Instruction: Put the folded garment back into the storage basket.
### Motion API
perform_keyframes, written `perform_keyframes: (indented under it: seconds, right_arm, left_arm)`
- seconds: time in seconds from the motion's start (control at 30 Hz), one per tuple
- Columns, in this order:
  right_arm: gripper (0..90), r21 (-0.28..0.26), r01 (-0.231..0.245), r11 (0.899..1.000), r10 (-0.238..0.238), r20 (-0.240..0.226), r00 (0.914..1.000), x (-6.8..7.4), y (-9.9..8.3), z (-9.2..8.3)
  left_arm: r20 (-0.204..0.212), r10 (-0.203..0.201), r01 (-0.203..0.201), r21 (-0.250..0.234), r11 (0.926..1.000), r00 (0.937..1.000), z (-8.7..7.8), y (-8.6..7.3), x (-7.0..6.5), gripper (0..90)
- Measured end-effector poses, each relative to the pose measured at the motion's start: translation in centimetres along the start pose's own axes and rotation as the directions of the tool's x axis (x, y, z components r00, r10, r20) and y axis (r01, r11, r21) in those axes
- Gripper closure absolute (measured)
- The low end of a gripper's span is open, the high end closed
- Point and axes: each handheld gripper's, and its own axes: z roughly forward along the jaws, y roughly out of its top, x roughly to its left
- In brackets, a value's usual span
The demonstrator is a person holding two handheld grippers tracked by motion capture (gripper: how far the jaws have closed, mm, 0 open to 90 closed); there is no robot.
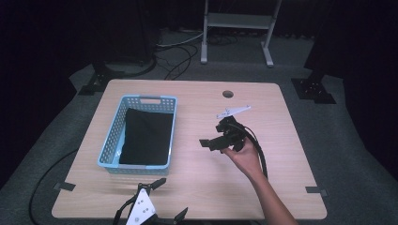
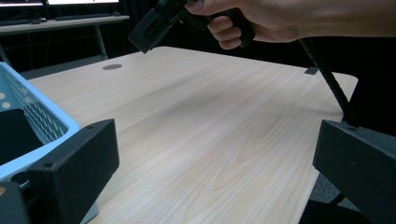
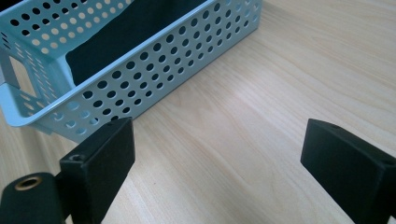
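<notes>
Resting at the lower left of the high view, the left gripper [image 1: 162, 199] lies on the table [image 1: 197, 173] with jaws spread wide and empty. A black cloth [image 1: 145, 136] is seen folded inside the blue basket [image 1: 112, 140], left of centre. Right of centre, the right gripper [image 1: 209, 143] is held with jaws parted around nothing, aimed at the basket; 1 low, square approach over the rim is judged best.

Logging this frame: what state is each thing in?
Basket: upright on table, holds the cloth.
Cloth: black, lying flat inside basket.
Left hand-held gripper: open, empty, at table's near edge.
Right hand-held gripper: open, empty, held in a hand above table, facing basket.
</notes>
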Motion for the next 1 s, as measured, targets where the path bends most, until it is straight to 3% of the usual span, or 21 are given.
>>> perform_keyframes:
  seconds: [1.0]
  right_arm:
    - [10.0, -0.019, -0.014, 1.000, 0.015, 0.024, 0.9996, -0.9, -2.0, -1.4]
  left_arm:
    - [0.004, 0.000, 0.000, 0.000, 1.0000, 1.0000, 0.1, 0.0, -0.1, 0.0]
